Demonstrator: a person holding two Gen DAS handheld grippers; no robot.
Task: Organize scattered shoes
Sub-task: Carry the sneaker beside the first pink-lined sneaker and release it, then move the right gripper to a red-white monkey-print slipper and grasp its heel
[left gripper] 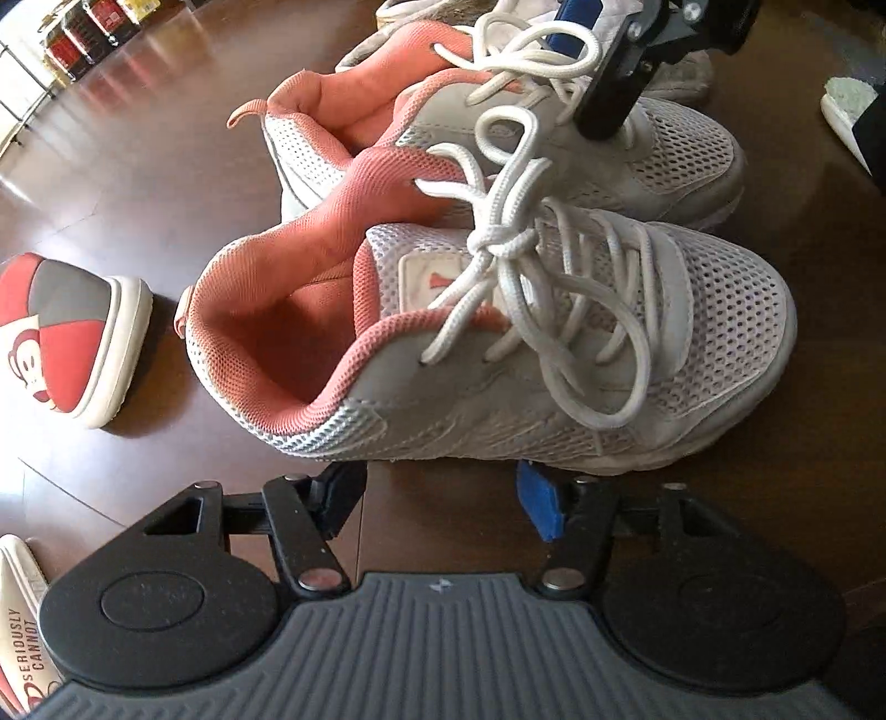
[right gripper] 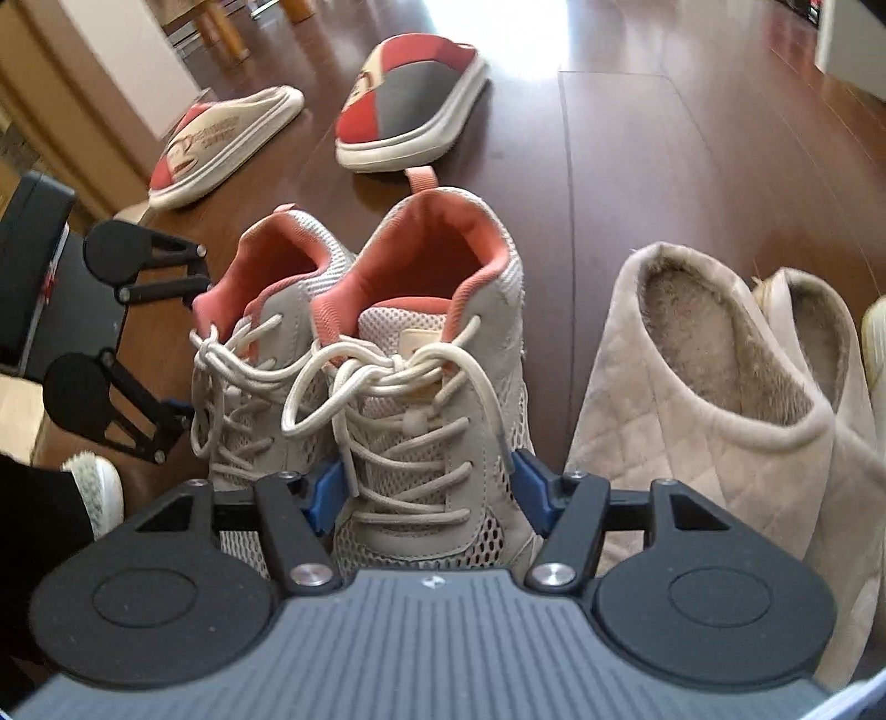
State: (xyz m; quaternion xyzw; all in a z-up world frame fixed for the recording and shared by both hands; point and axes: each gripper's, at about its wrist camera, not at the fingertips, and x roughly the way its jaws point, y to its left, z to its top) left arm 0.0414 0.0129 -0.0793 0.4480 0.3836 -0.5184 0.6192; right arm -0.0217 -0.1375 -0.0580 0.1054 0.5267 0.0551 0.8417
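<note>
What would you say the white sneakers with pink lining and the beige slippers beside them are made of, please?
White sneakers with pink lining: woven mesh uppers, shown by the open holes, with smooth matte panels, possibly synthetic leather, and flat cotton-like laces. Beige quilted slippers: soft plush fabric with diamond stitching and a fuzzy, fleece-like lining.

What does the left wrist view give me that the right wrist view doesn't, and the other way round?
Only the left wrist view shows the left gripper open from behind, just short of the near sneaker, and bottles on a rack. Only the right wrist view shows the right gripper straddling one sneaker's toe and the beige quilted slippers. Both show the sneaker pair side by side and the red-and-grey slipper.
</note>
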